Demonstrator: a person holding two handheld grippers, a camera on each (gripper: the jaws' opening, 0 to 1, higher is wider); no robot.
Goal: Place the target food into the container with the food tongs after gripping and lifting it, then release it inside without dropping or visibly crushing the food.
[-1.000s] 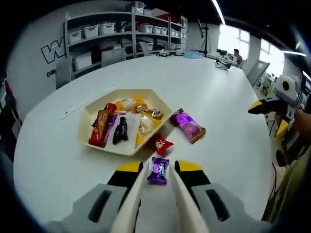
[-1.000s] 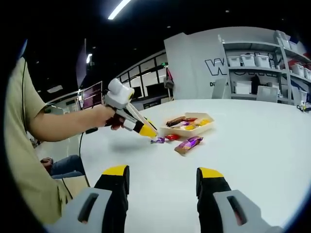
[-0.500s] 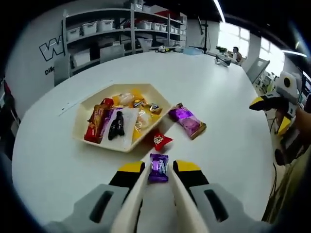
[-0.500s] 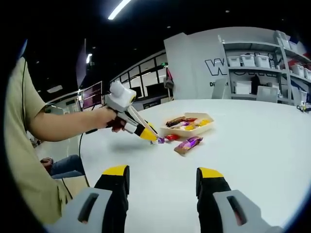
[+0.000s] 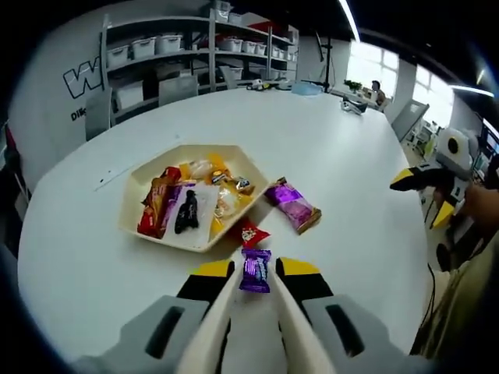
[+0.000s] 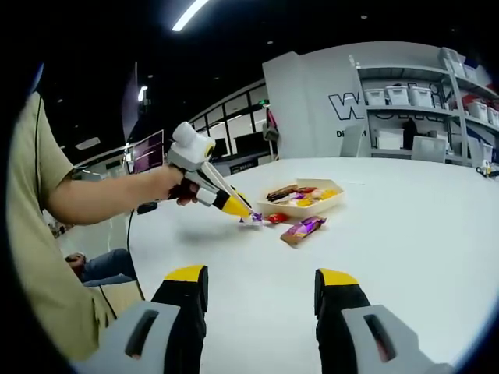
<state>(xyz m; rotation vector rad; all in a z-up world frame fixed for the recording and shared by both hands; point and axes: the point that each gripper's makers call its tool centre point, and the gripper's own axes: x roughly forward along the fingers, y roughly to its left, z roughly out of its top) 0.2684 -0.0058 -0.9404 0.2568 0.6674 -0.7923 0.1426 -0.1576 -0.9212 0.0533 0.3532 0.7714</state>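
Observation:
My left gripper (image 5: 256, 269) is shut on cream food tongs (image 5: 221, 319), whose tips pinch a small purple candy (image 5: 255, 270). In the right gripper view, a hand holds that left gripper (image 6: 209, 187), and the purple candy (image 6: 253, 219) hangs just above the table. A beige hexagonal container (image 5: 204, 147) with several wrapped snacks lies just beyond the candy. Its wall (image 6: 304, 209) faces the right gripper view. My right gripper (image 6: 261, 284) stands open and holds nothing, well back from the food. It also appears at the right edge of the left gripper view (image 5: 421, 178).
A red candy (image 5: 248, 233) lies against the container's near edge, and a purple bar (image 5: 286, 204) sits to its right on the white round table (image 5: 351, 132). Shelving with bins (image 5: 168, 54) stands beyond the table. The person's sleeve (image 6: 31, 257) is at the left.
The tongs have lifted the purple candy a little off the table and edged it towards the container. The right gripper has stayed still and open.

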